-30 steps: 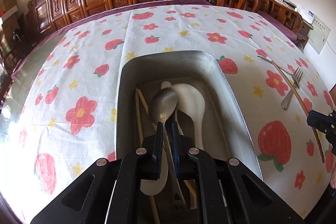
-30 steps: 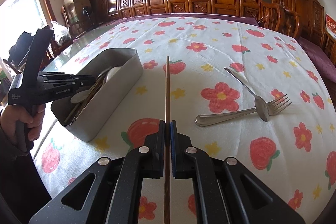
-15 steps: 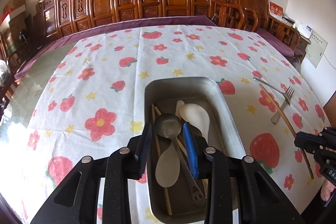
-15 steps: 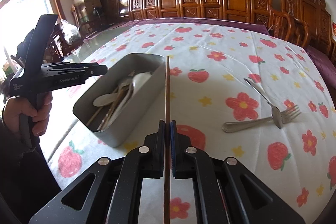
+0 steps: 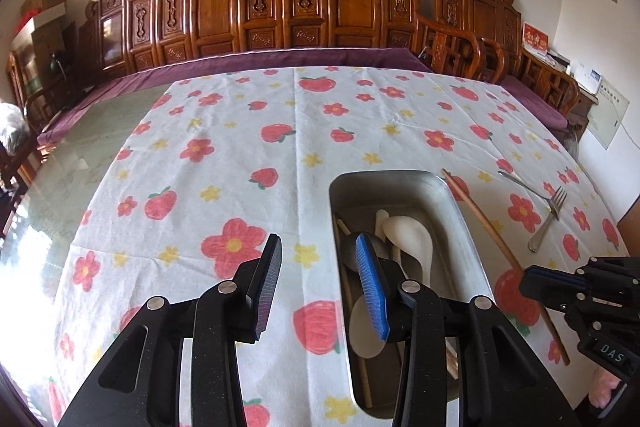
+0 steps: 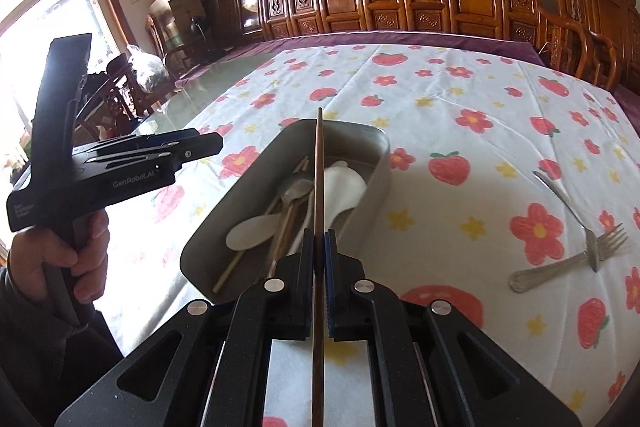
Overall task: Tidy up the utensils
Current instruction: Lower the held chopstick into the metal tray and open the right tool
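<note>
Pinching a chopstick (image 6: pixel 319 163) lengthwise, the right gripper (image 6: pixel 319 255) lines it up over the tin (image 6: pixel 208 247), probably so it drops in alongside the spoons (image 6: pixel 344 187). The left gripper (image 5: pixel 316 279) gapes wide and empty beside the tin's left wall. Two forks (image 6: pixel 576 251) lie crossed near the tabletop's right edge.

tray (image 6: pixel 372 183): inside crowded by spoons (image 6: pixel 340 187) and sticks | above tray: held chopstick (image 6: pixel 319 179) crosses | cloth (image 5: pixel 240 155) left and beyond tray: free | right: two forks (image 6: pixel 592 251) lie
</note>
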The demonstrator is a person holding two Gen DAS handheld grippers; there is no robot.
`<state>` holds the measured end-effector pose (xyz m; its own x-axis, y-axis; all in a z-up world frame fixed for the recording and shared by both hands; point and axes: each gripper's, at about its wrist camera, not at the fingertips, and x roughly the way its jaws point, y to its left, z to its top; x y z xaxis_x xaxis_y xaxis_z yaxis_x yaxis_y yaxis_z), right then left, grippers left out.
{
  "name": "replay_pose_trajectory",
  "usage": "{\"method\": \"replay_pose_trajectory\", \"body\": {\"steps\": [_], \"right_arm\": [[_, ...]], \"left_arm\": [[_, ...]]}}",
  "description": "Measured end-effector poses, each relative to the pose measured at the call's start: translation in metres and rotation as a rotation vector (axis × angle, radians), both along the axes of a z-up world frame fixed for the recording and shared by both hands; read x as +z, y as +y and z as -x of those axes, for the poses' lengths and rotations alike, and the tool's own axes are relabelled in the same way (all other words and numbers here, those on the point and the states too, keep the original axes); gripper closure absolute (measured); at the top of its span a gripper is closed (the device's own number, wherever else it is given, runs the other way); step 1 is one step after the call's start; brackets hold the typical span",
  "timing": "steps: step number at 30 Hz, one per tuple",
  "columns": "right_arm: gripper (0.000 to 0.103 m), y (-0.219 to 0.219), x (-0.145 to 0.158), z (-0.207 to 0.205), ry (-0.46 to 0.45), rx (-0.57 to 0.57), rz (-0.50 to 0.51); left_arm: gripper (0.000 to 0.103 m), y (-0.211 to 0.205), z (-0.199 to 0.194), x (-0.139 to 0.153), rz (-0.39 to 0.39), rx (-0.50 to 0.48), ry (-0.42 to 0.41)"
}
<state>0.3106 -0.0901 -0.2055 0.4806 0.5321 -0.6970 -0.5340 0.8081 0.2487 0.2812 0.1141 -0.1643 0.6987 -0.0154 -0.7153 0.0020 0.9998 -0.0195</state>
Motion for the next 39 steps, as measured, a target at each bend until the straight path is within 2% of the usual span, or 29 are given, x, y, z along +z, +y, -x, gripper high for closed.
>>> {"method": "replay_pose_trajectory", "body": {"steps": [11, 15, 27, 32, 39], "right_arm": [[0.097, 0.035, -0.012, -0.027, 0.100, -0.032, -0.043], [0.097, 0.045, -0.016, -0.036, 0.133, -0.051, -0.059], [0.097, 0.058, -0.037, -0.049, 0.191, -0.087, -0.083], [0.093, 0.061, -0.040, -0.045, 0.177, -0.066, -0.082], [0.093, 0.045, -0.023, -0.036, 0.081, -0.029, -0.083]], "left_arm": [[0.061, 0.016, 0.000, 0.006, 0.026, 0.023, -0.016], [0.053, 0.019, 0.000, 0.008, 0.027, 0.028, -0.024], [0.051, 0.022, 0.001, 0.009, 0.036, 0.036, -0.023], [0.051, 0.021, 0.000, 0.010, 0.034, 0.034, -0.024], [0.051, 0.014, 0.000, 0.010, 0.037, 0.026, -0.027]]}}
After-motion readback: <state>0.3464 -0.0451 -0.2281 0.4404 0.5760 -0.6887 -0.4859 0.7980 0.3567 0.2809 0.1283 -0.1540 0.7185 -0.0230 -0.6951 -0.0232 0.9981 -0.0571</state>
